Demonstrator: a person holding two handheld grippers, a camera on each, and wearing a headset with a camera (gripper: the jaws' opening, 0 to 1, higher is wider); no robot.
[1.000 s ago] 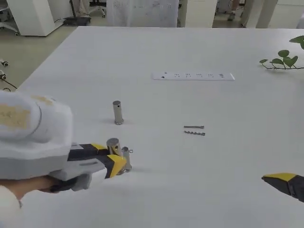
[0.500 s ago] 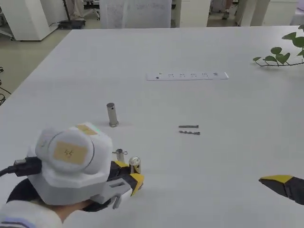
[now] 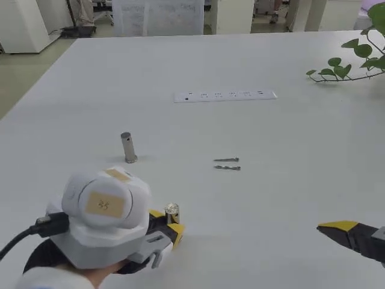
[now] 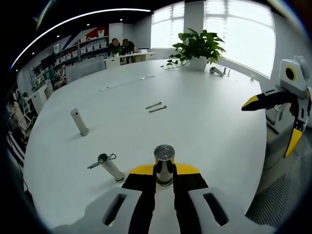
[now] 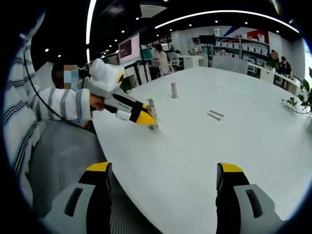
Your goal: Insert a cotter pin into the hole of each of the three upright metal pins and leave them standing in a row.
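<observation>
At seven o'clock on the worktop (image 3: pixel 271 198), nearest the person, the left hand-held gripper (image 3: pixel 168 221) is clamped on an upright held metal pin (image 3: pixel 172 210), head up between the yellow jaw tips; whether its foot touches the surface I cannot tell. Just beside it, at its ten o'clock in the left gripper view, stands the fitted metal pin (image 4: pixel 110 166) with a cotter pin (image 4: pixel 101 161) through its hole. That closeness is the first hazard: a sideways swing of the jaws could knock the fitted one over, and an uneven release could leave the held one tipping as the jaws part. At four o'clock the right hand-held gripper (image 5: pixel 164 170) hangs with its jaws wide apart, holding nothing. Farther out, toward one o'clock from the held metal pin, the two loose cotter pins (image 3: pixel 227 163) lie flat, side by side. Thin and low as they are, they would likely skid under a pinch or come up together, and one gripped askew would miss the small hole and shove its post over. Beyond, at eleven o'clock, the far metal pin (image 3: pixel 127 147) stands alone, well apart from the other two, so the row could end crooked if it is shifted carelessly.
</observation>
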